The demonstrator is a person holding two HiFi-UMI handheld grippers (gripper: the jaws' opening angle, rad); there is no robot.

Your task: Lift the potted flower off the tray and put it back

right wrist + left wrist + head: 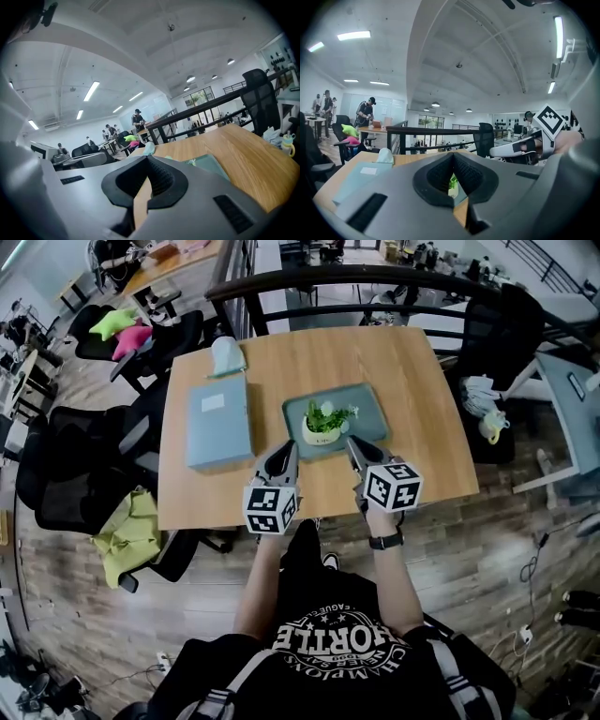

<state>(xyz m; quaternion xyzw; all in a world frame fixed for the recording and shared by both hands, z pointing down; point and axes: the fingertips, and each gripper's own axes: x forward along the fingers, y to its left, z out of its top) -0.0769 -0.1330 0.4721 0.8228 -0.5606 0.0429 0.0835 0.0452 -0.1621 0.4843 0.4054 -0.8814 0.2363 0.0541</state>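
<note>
A small potted flower, green leaves in a pale pot, stands on a teal tray in the middle of the wooden table. My left gripper is shut and empty, its tip just off the tray's near left corner. At the tray's near right edge my right gripper is likewise shut with nothing in it. In the left gripper view only a sliver of the plant shows past the closed jaws, and the right gripper is seen to the right. A strip of the tray appears in the right gripper view.
A light blue book lies left of the tray, with a pale blue cloth-like thing beyond it. Black office chairs stand at the table's left, one bearing a yellow-green cloth. A dark railing runs behind the table.
</note>
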